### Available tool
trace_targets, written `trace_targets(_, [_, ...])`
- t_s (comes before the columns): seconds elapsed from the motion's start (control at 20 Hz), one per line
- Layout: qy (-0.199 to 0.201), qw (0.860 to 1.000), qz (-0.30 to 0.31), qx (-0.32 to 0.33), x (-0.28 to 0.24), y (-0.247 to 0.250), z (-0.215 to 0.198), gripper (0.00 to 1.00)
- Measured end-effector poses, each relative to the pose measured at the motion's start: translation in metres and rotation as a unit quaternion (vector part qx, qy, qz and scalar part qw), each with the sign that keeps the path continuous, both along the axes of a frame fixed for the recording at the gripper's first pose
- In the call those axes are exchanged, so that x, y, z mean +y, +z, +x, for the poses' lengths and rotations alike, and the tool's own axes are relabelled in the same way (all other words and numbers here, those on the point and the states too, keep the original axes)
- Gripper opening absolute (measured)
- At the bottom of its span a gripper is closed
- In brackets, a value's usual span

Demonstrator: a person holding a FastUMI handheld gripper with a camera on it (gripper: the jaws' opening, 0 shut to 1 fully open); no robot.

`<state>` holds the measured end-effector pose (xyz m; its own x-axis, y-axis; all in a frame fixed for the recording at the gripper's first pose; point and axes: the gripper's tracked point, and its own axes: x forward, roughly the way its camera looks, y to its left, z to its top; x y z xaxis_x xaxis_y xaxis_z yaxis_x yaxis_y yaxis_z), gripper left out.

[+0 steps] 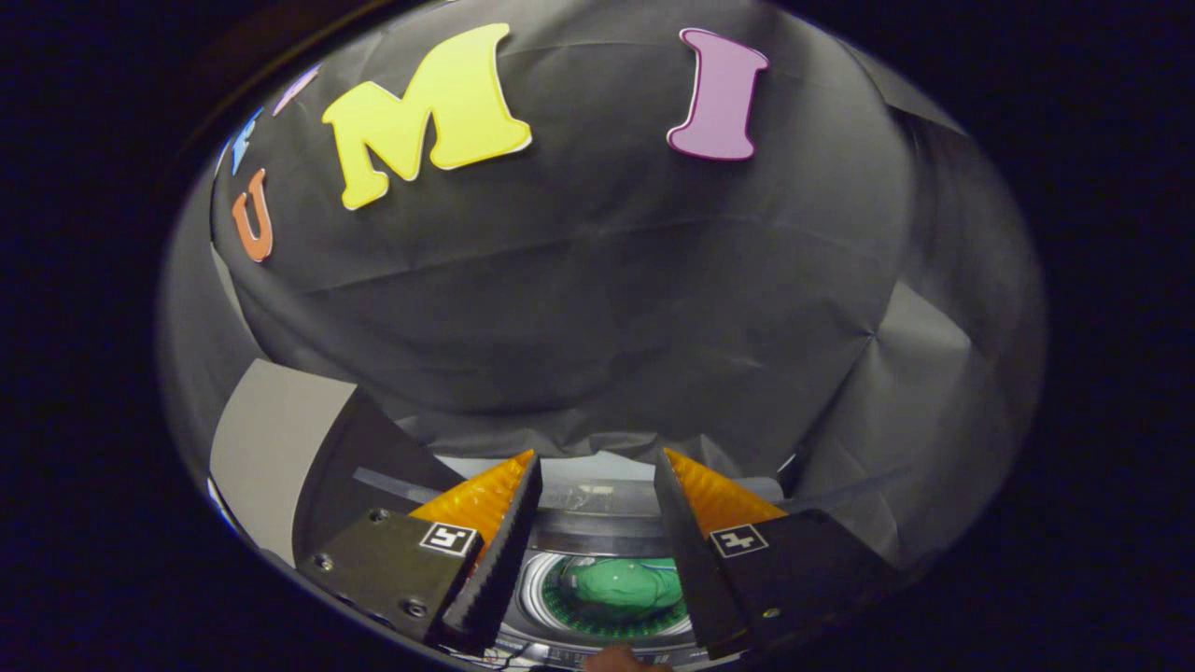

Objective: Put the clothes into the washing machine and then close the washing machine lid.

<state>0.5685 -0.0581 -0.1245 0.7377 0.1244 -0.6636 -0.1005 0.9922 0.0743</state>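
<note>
Gripper [597, 467] open, fingers spread wide, holding nothing, hovering over washing machine [597, 532]. Green clothes [621, 586] bunched inside round drum [560, 621], seen down between the fingers. Lid [280, 448] raised upright, just beyond left finger. Fingertip of a hand [621, 661] at machine's near edge.

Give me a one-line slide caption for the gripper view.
Open gripper held above the washing machine, green clothes already in the drum, raised lid not yet closed.
</note>
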Motion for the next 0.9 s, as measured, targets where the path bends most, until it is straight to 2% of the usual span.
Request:
trace_targets(0.35, [-0.008,1.000,-0.003,0.008,-0.001,-0.006,-0.039,0.77])
trace_targets(0.9, [-0.024,1.000,-0.006,0.004,-0.005,-0.011,-0.076,0.77])
